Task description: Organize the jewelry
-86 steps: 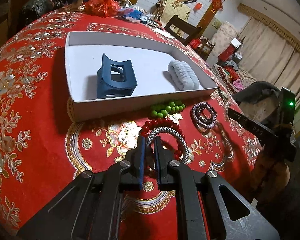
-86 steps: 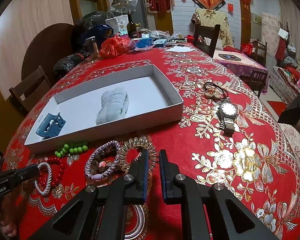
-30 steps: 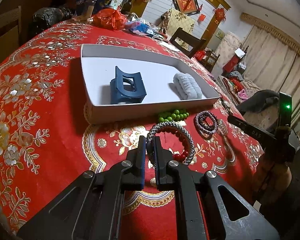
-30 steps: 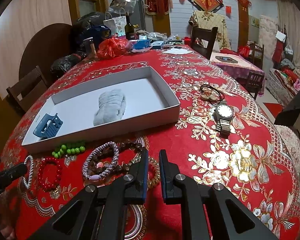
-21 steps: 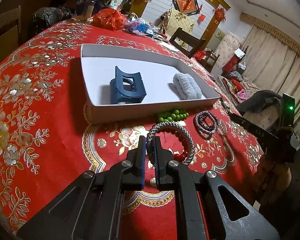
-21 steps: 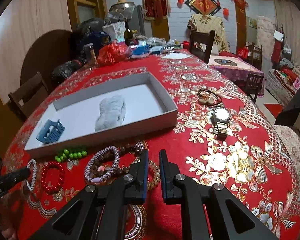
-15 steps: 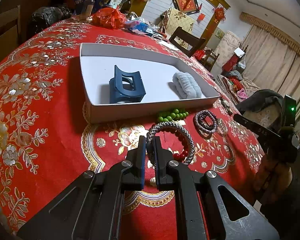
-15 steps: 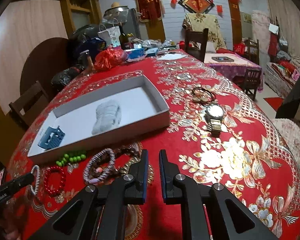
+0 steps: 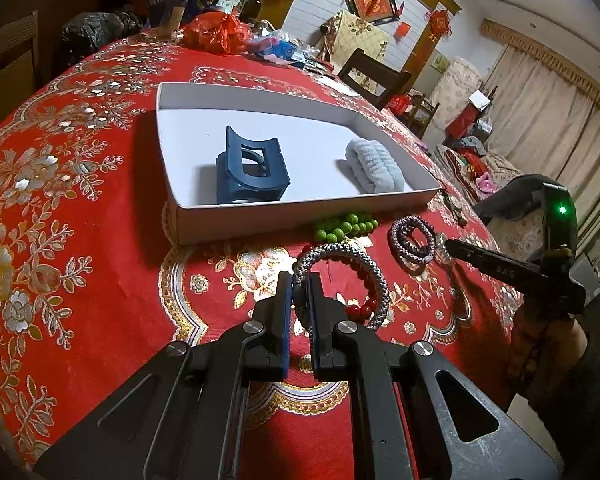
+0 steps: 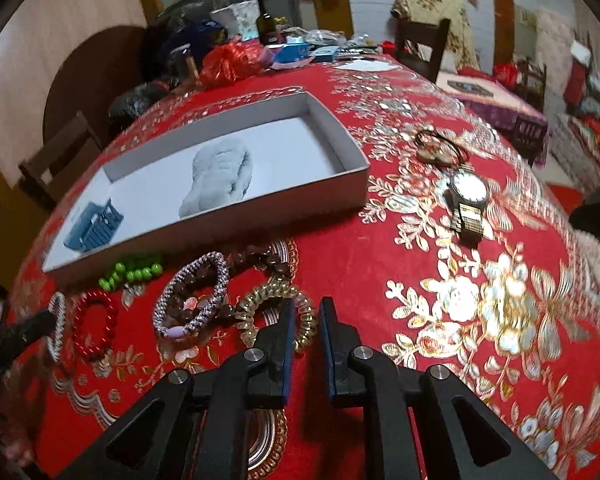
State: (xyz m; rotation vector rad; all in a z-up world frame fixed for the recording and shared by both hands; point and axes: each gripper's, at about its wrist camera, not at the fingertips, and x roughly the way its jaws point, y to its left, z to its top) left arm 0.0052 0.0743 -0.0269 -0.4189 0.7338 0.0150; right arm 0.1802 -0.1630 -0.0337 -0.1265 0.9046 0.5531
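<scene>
Left hand-held gripper (image 9: 299, 292) pinching grey braided bracelet (image 9: 342, 254), lifted over red bead bracelet (image 9: 362, 310). Right hand-held gripper (image 10: 305, 320) slightly parted, jaws just opening, empty, above gold coil hair tie (image 10: 256, 300). White tray (image 9: 300, 218) just ahead on desk (image 9: 80, 260).

Dim indoor light, fisheye-warped edges, right view motion-blurred.
</scene>
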